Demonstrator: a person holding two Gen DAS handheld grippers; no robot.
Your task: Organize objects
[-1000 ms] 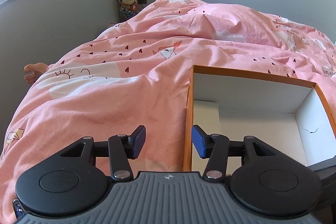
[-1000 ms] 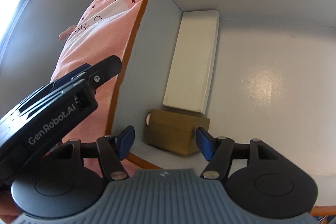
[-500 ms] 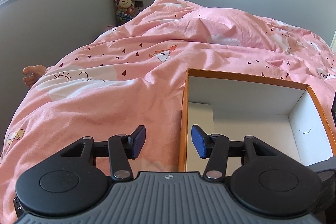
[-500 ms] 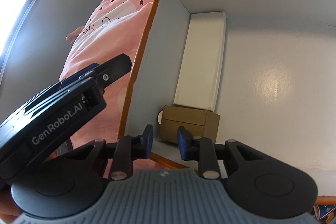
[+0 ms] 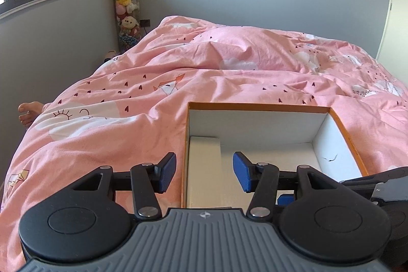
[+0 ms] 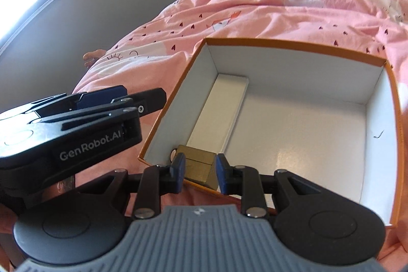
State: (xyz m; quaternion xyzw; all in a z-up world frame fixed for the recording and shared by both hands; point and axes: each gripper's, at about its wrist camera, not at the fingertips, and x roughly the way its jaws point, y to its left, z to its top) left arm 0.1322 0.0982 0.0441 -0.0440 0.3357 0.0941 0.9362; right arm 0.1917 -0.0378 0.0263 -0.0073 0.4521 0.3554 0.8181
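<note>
An open orange box with a white inside (image 6: 301,124) lies on a pink bed cover; it also shows in the left wrist view (image 5: 257,106). A long white box (image 6: 219,108) lies along its left wall, also seen in the left wrist view (image 5: 202,165). A small brown box (image 6: 197,166) sits in the near left corner. My right gripper (image 6: 199,172) is partly closed and empty, raised above the near edge, with the brown box seen between its fingers. My left gripper (image 5: 204,171) is open and empty over the box's left wall.
The pink bed cover (image 5: 204,73) spreads all around the box. A tall clear tube of plush toys (image 5: 126,4) stands in the far corner by the window. A person's bare foot (image 5: 28,110) shows at the bed's left edge.
My right gripper narrowed its jaws and pulled back and up from inside the box; the brown box stayed in the corner. My left gripper rose a little and stayed open.
</note>
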